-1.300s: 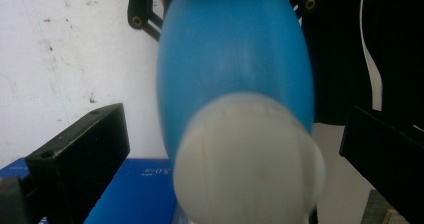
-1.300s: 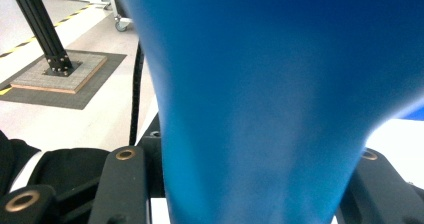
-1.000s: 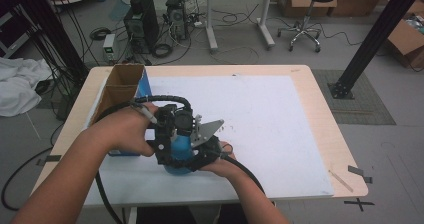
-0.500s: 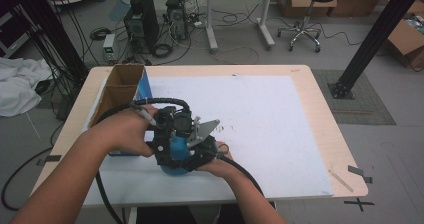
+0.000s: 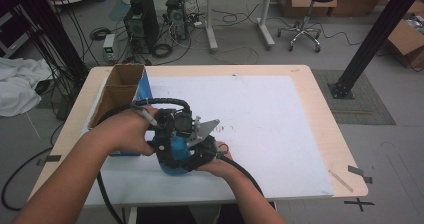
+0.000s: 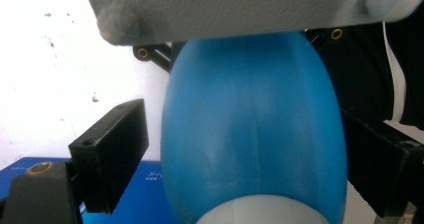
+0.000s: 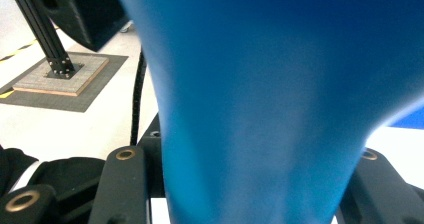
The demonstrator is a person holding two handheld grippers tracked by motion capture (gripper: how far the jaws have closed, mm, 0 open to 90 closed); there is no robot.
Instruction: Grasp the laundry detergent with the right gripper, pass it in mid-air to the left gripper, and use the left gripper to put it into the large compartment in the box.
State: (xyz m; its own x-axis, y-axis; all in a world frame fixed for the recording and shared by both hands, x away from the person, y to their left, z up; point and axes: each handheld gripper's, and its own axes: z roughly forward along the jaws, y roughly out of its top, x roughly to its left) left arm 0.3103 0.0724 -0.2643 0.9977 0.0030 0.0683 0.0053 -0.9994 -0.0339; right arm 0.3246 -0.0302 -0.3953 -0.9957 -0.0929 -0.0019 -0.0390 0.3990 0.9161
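Barely anything had shifted over the last second: the blue bottle (image 6: 252,134) stayed pinched between the right gripper's (image 7: 245,184) jaws, while the left gripper (image 6: 240,149) hung spread around it, so probably a handover.

No readable text, brand, number or sign can be made out. Faint pale marks are seen on the blue box (image 6: 145,184) in the left gripper view, too blurred to be read. Small dark specks on the white sheet (image 5: 260,114) covering the bench are not writing.
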